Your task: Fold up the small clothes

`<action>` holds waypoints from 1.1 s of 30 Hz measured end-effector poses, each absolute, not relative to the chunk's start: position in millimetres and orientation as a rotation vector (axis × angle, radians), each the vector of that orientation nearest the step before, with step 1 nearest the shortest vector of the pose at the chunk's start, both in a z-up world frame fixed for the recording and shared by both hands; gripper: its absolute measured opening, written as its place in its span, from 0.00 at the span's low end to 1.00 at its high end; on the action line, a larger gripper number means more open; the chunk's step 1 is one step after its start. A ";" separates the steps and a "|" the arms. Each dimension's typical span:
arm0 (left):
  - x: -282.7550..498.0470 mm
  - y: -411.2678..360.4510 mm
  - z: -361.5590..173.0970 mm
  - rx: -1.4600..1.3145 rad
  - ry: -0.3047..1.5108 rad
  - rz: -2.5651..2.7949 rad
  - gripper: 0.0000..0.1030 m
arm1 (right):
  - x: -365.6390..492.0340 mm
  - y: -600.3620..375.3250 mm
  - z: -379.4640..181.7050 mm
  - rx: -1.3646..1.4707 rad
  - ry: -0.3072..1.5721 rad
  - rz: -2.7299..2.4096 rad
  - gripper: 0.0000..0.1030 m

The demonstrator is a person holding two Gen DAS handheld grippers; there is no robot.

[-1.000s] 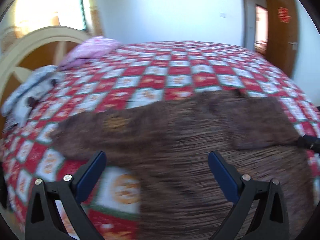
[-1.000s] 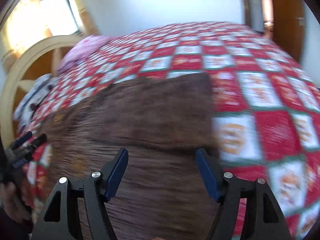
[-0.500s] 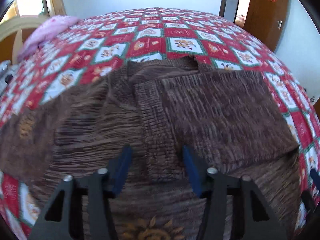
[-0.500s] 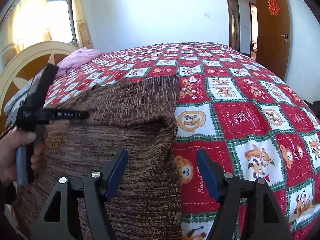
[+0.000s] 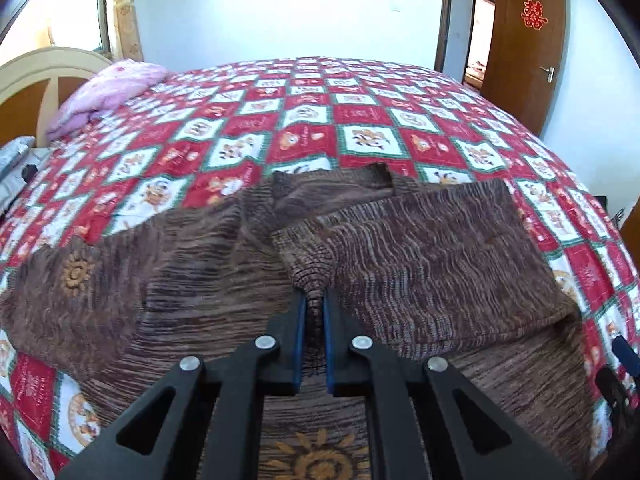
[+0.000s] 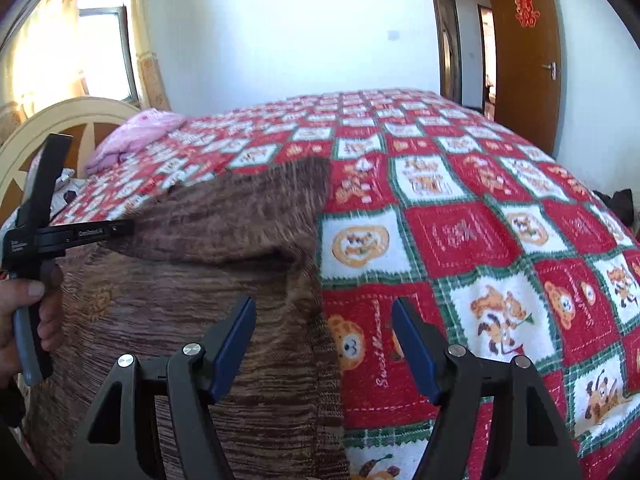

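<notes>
Big bed (image 5: 360, 120) w/ a red-n-white checked quilt (image 6: 480, 240) took up most of the room, pink pillow (image 5: 112, 92) up by the headboard. Brown knit sweater (image 5: 180, 280) lay spread on the near side, one part folded over. Left gripper (image 5: 314, 308) had its fingers clamped on the folded edge. Right gripper (image 6: 324, 344) hovered w/ fingers spread wide, straddling the sweater's right edge.

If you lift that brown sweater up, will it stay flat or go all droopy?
Probably droopy: the brown sweater already lies folded over itself and bunches where the left hand-held gripper pinches it. Its thick knit looks grippy, so it likely won't slip out. The free parts would probably sag and drag on the quilt.
</notes>
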State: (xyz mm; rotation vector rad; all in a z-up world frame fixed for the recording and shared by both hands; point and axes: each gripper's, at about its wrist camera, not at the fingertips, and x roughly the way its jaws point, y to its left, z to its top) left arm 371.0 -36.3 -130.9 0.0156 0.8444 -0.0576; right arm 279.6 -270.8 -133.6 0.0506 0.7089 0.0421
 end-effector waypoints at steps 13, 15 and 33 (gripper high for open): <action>357.6 -19.7 -148.4 0.120 0.826 0.065 0.63 | 285.8 -304.6 -137.0 0.005 0.792 -0.192 0.69; 349.8 -9.1 -146.1 0.120 0.810 0.089 0.68 | 278.6 -306.4 -127.7 0.078 0.750 -0.135 0.69; 302.9 124.1 -141.5 0.090 0.765 0.337 0.95 | 296.8 -251.9 -108.0 -0.082 0.769 0.007 0.69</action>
